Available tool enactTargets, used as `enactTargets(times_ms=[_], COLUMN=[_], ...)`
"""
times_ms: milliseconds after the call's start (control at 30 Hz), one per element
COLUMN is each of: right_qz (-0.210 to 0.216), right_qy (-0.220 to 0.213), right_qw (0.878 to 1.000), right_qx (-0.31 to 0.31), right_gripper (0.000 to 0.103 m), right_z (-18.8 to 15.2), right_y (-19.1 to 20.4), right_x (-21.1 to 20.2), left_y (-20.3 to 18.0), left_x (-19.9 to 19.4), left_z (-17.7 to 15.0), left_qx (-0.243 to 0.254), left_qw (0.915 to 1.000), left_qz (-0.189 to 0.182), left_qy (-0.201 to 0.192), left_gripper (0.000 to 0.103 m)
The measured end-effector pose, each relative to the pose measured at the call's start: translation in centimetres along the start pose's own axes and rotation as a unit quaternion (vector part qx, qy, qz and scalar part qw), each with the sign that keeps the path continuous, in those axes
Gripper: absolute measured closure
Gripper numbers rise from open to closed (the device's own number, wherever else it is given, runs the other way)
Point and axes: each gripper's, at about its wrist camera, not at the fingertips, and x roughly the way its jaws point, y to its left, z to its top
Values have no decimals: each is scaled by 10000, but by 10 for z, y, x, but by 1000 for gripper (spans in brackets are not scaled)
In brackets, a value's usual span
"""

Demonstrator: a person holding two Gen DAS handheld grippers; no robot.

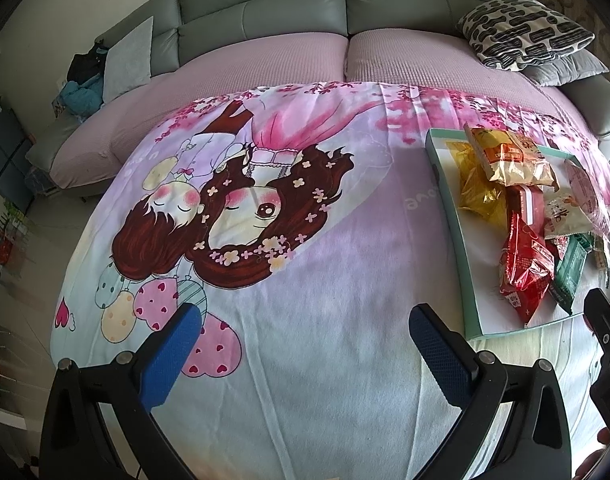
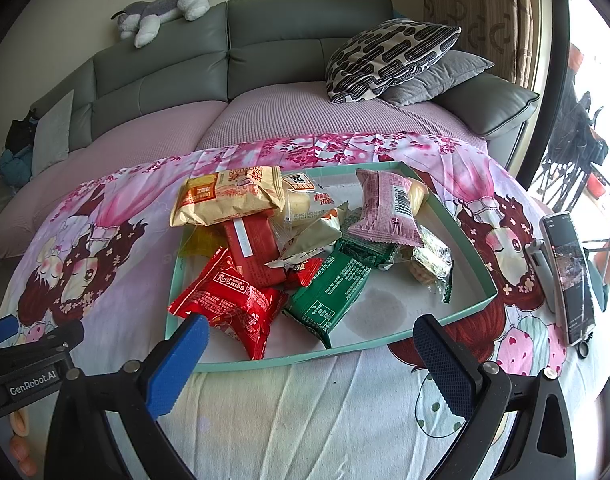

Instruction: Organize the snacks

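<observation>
A shallow teal-rimmed tray lies on the cartoon-print cloth and holds a heap of snack packets: a red packet, a green packet, a pink packet, a beige packet and several others. The tray also shows at the right of the left wrist view. My right gripper is open and empty, just in front of the tray's near rim. My left gripper is open and empty over bare cloth, left of the tray.
A phone on a stand stands right of the tray. A grey sofa with pillows and a plush toy is behind. The cloth covers the whole work surface.
</observation>
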Motion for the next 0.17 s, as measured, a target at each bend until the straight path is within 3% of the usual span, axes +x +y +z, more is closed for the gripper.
enactTargets(times_ms=[167], right_qz=[2], right_qy=[2], right_qw=[10000], right_qx=[-3], right_gripper=[0], right_z=[0], right_y=[0], right_x=[1], left_y=[0], left_x=[0], left_z=[0], left_qx=[48], left_qw=[10000], left_qz=[-43], left_qy=[-16], left_gripper=[0])
